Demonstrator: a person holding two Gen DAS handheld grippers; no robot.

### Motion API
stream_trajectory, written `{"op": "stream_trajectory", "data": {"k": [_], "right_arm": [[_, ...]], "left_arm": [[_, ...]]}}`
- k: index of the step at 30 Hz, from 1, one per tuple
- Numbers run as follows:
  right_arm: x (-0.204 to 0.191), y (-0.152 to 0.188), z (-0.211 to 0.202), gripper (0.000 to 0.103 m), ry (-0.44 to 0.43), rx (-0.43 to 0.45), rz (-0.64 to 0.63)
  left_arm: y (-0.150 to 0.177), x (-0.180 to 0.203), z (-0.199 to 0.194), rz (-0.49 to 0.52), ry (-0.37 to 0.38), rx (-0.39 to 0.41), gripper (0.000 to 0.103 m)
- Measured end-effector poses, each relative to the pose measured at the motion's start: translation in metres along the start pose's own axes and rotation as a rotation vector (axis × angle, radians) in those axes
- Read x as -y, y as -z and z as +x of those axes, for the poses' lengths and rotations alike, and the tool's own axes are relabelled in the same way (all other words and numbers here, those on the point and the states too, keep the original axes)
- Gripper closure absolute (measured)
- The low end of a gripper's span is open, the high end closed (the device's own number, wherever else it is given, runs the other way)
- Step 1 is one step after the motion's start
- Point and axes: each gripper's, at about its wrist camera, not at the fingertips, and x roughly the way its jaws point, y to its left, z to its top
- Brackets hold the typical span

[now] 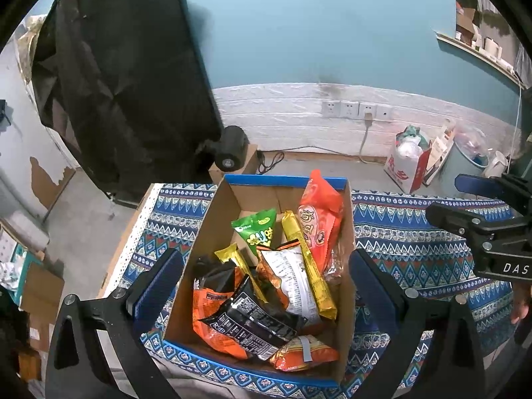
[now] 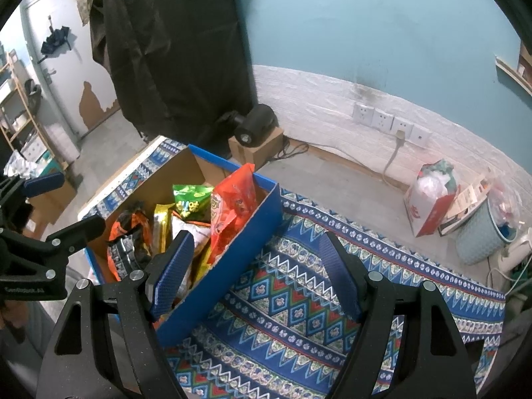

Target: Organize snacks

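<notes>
We count one blue-sided cardboard box (image 1: 199, 232) on the patterned blue cloth (image 1: 415, 232), holding two yellow stick packs (image 1: 307, 259), one green bag (image 1: 257, 229), one tall red-orange bag (image 1: 321, 212) and several orange, black and white packets. Behind stand a teal wall, four white sockets (image 1: 355, 109) and one pale bin (image 1: 464, 163). Our left gripper (image 1: 266, 286) spreads wide astride the box; our right gripper (image 2: 256, 266), empty, gapes over its blue side, "DAS" lettered on it.

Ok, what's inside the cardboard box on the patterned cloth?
The cardboard box holds piled snack packets: a tall red bag, a green pouch, yellow sticks, and orange and black packets. Anything beneath the pile, and the box floor there, is hidden.
</notes>
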Motion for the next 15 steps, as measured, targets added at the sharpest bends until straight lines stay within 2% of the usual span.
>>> {"op": "stream_trajectory", "data": {"k": [15], "right_arm": [[0.0009, -0.001, -0.0001, 0.026, -0.001, -0.005, 0.0]], "left_arm": [[0.0007, 0.0029, -0.0025, -0.001, 0.03, -0.006, 0.002]]}}
